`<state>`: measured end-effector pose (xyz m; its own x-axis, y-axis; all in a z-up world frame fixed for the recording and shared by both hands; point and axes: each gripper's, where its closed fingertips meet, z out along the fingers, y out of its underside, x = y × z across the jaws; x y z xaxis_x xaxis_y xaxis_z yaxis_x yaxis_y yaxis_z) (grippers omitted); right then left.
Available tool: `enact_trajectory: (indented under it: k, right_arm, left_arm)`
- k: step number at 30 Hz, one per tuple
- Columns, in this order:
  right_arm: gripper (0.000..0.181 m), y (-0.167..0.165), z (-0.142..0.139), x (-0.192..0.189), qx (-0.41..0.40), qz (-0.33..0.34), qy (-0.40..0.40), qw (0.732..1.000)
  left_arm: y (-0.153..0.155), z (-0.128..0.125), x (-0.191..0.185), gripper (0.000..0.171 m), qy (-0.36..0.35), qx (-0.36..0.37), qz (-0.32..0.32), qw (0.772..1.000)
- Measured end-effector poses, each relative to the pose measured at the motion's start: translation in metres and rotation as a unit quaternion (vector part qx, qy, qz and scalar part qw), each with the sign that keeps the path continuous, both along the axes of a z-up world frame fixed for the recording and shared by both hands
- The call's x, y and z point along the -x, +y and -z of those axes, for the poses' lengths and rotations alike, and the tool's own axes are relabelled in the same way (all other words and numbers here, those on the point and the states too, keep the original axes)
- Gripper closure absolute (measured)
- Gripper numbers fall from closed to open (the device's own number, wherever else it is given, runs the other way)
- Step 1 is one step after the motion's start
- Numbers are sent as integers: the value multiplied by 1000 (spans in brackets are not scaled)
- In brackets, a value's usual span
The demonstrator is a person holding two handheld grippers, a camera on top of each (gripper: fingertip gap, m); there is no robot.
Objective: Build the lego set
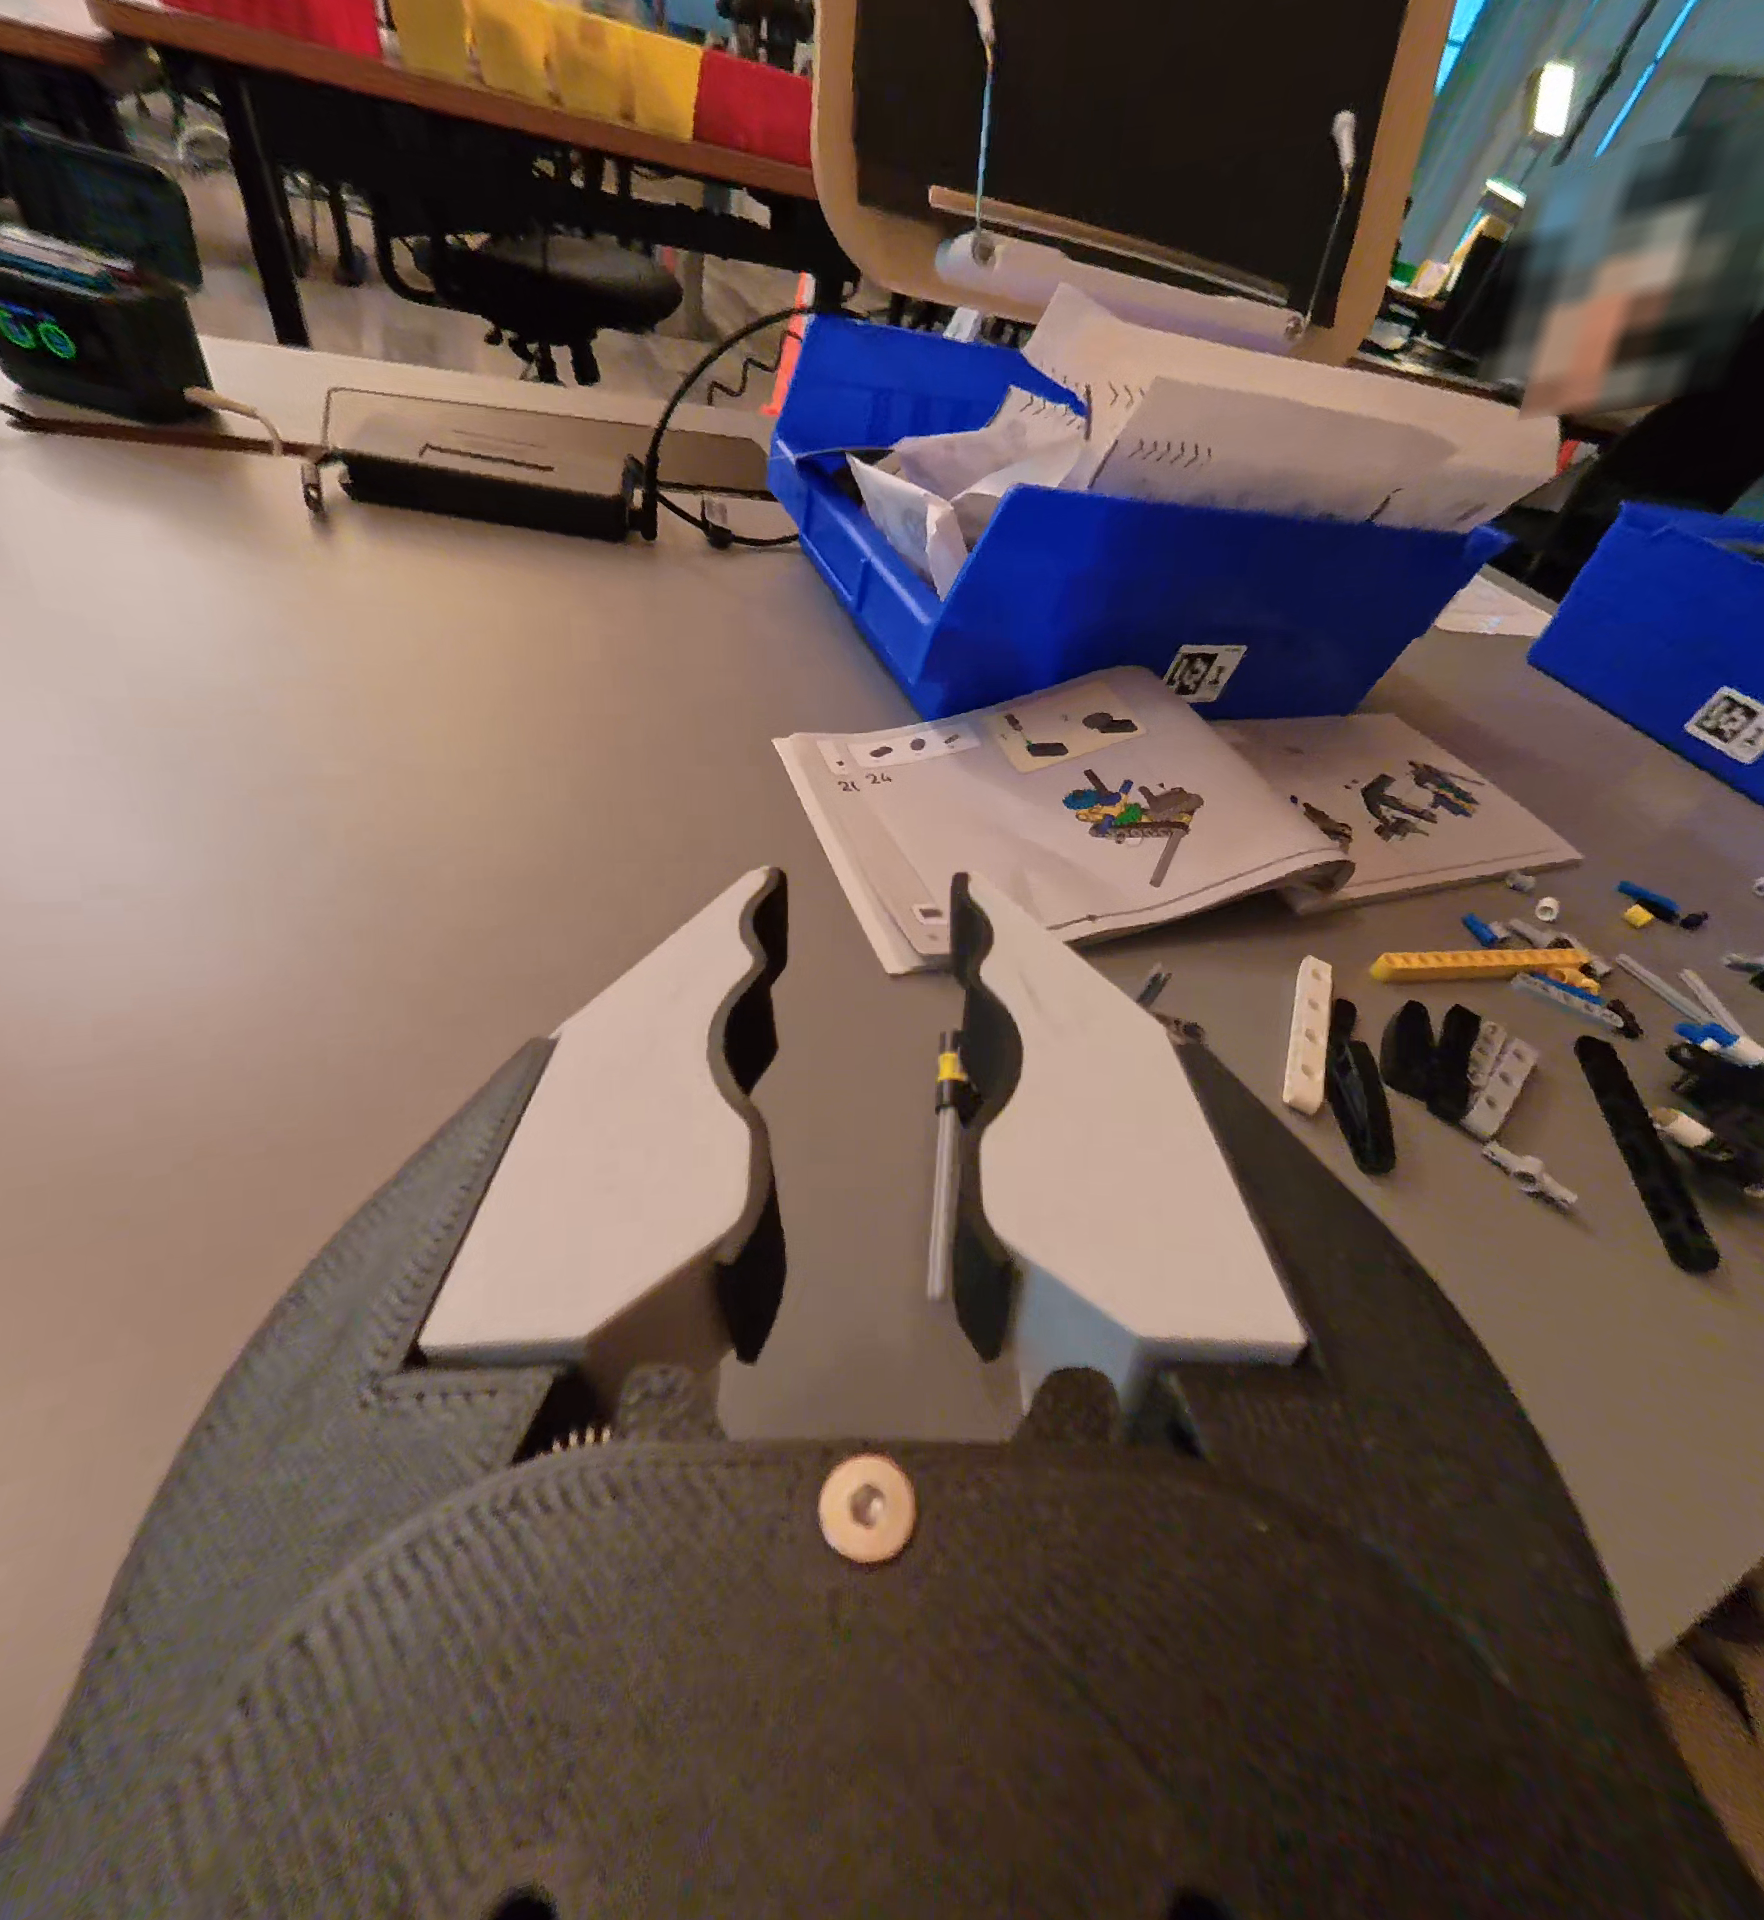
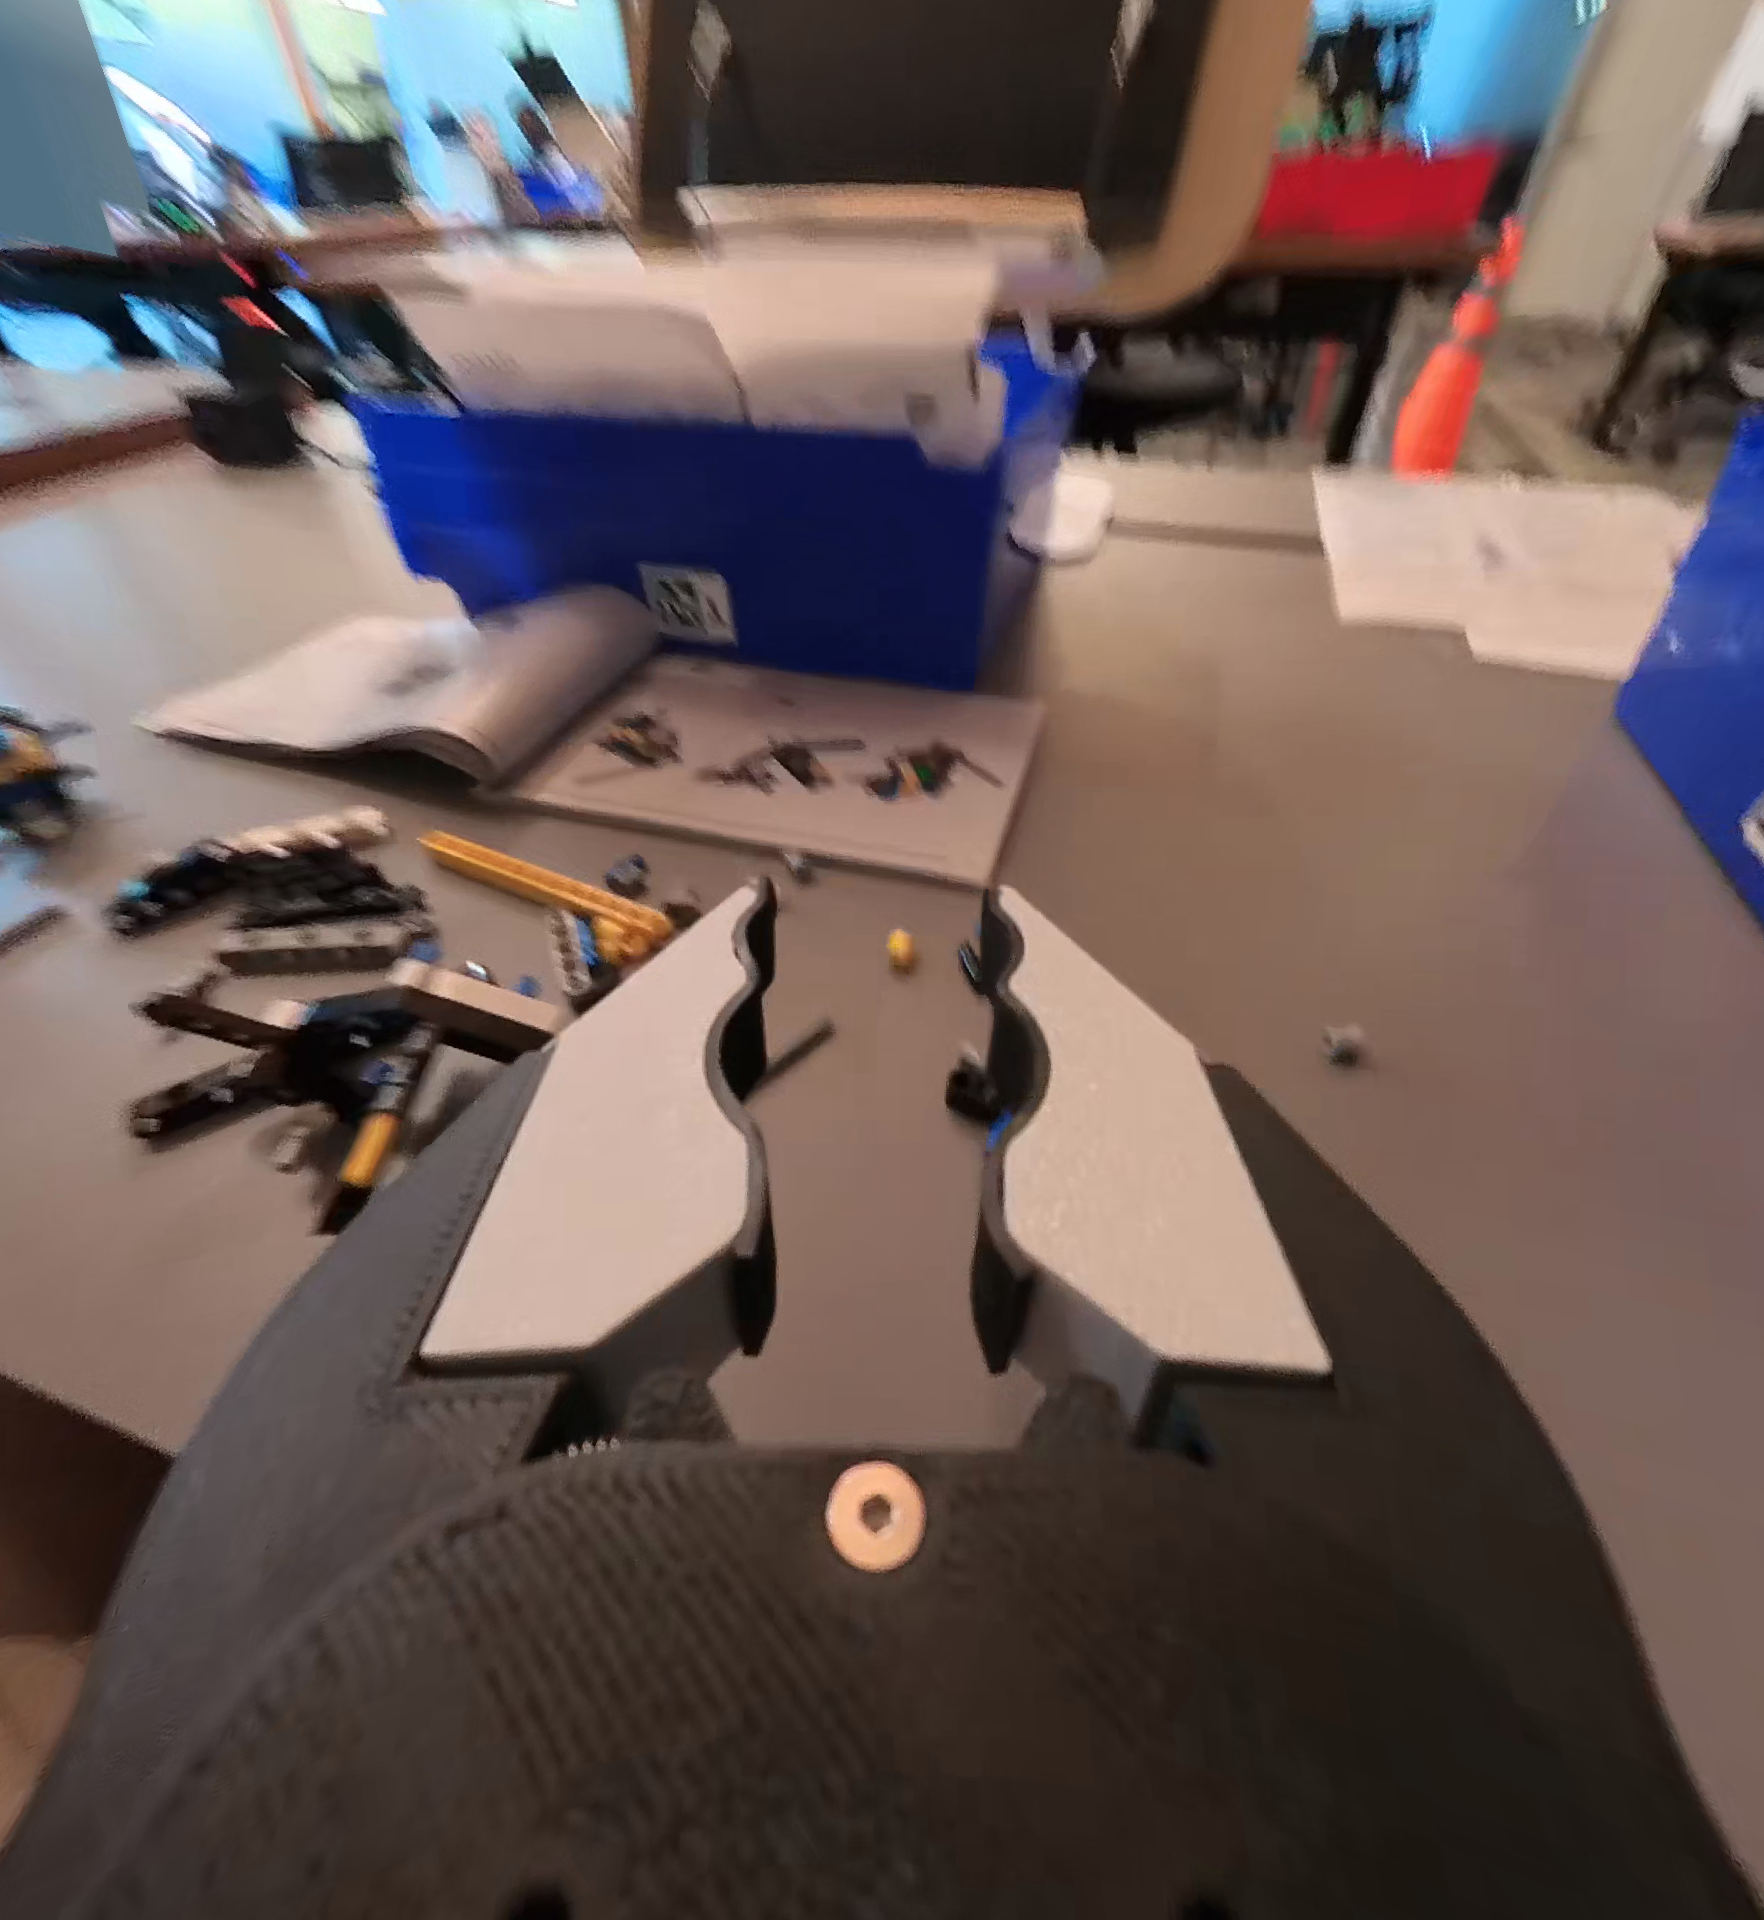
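Observation:
In the left wrist view my left gripper is open above the grey table. A thin grey axle with a yellow bush lies between the jaws, close against the right finger; I cannot tell if they touch. An open instruction booklet lies just ahead. Loose lego parts lie to the right: a white beam, a yellow beam, a long black beam. In the blurred right wrist view my right gripper is open and empty over a small yellow piece and a black axle. A black part-built assembly lies to its left.
A blue bin holding white paper bags stands behind the booklet, also in the right wrist view. A second blue bin stands at the right. Loose papers lie at the back right. A black power brick sits at the back left.

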<state>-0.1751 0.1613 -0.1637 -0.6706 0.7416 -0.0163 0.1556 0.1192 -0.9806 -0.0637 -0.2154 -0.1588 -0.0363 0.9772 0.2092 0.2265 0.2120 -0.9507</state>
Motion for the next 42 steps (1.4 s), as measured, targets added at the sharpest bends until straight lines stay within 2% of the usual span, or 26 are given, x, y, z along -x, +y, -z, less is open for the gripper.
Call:
enact_trajectory:
  k: [3, 5, 12, 20, 31, 38, 42]
  right_arm:
    - [147, 4, 21, 5, -31, 22, -22, 999]
    - [158, 6, 18, 4, -19, 24, -12, 999]
    - [161, 9, 18, 8, 35, 13, -52, 998]
    - [174, 10, 18, 9, 86, -16, -88, 992]
    - [175, 9, 19, 9, 92, -26, -97, 991]
    - [177, 8, 19, 9, 90, -26, -96, 991]
    - [178, 8, 19, 9, 91, -27, -96, 991]
  left_arm:
    - [6, 13, -3, 139, -47, -7, 16, 999]
    - [8, 16, -4, 139, -61, 1, 20, 998]
    - [14, 28, -6, 140, -94, -16, 40, 995]
    - [17, 35, -10, 142, -117, -21, 52, 992]
    - [26, 47, -15, 147, -152, -57, 82, 983]
    - [26, 29, -13, 142, -104, -43, 81, 990]
    - [43, -13, -6, 140, -23, -57, 101, 993]
